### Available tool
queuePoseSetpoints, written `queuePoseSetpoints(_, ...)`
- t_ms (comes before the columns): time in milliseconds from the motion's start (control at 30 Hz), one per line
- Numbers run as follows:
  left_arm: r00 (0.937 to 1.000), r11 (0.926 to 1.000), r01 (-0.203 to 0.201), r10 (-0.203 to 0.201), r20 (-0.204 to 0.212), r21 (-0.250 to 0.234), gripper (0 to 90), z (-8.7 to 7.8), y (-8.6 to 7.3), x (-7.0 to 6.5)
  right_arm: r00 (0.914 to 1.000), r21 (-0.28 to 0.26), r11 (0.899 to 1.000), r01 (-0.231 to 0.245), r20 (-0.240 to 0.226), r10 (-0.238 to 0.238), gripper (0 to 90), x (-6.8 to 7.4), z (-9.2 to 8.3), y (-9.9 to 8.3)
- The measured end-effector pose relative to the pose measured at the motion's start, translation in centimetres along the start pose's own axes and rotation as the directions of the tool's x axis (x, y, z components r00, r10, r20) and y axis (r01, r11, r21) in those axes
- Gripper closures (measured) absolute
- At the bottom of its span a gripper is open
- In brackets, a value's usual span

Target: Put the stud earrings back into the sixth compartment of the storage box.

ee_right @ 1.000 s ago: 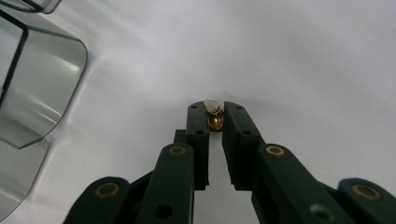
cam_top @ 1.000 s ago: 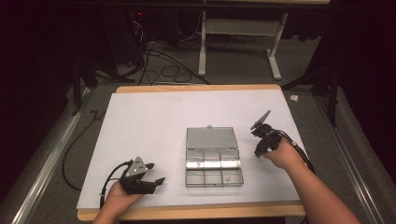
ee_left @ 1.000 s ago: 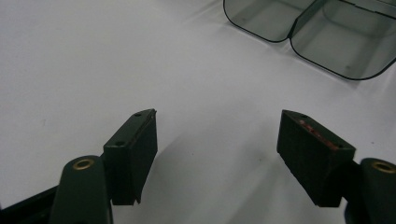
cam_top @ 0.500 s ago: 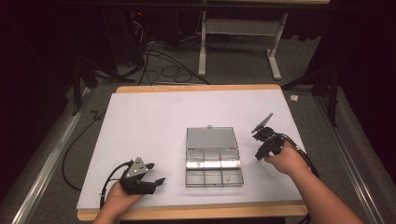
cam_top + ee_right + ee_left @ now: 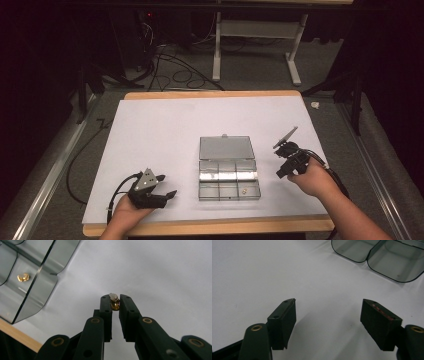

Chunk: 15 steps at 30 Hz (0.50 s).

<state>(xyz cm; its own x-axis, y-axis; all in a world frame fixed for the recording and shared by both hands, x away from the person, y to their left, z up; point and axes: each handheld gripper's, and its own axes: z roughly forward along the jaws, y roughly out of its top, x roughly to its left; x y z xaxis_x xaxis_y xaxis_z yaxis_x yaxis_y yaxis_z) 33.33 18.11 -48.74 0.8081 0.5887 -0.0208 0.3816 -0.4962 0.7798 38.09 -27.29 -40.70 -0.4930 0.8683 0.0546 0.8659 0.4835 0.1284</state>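
Note:
A clear compartment box [image 5: 229, 172] lies open at the middle of the white table, its lid [image 5: 226, 147] flat on the far side. One small gold piece [image 5: 244, 190] rests in its near right compartment, seen also as the gold piece [image 5: 23, 277] in the right gripper view. My right gripper [image 5: 114, 300] is shut on a small gold ring with a pale stone [image 5: 114, 300], held just right of the box [image 5: 27, 275]. In the high view that right gripper [image 5: 281, 173] hovers beside the box. My left gripper [image 5: 166, 186] rests open near the front left; its jaws stand wide apart, and the left gripper [image 5: 328, 315] holds nothing.
The white sheet [image 5: 165, 130] covers the table, with a wooden edge [image 5: 210, 227] along the front. Cables trail from both grippers. Table legs and floor cables [image 5: 170, 70] lie beyond the far edge. A corner of the box [image 5: 377, 255] shows ahead of the left gripper.
My right gripper has come down and nearer, closer to the box's right side. The left gripper has stayed in place.

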Motion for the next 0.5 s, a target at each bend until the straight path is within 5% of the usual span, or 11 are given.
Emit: queuePoseSetpoints(500, 1.0, 1.0, 0.0, 0.0, 0.0, 0.002, 29.4, 0.0, 0.0, 0.0, 0.9975, -0.01, 0.998, 0.068, -0.019, -0.068, 83.0, 2.2, -1.6, -0.8)
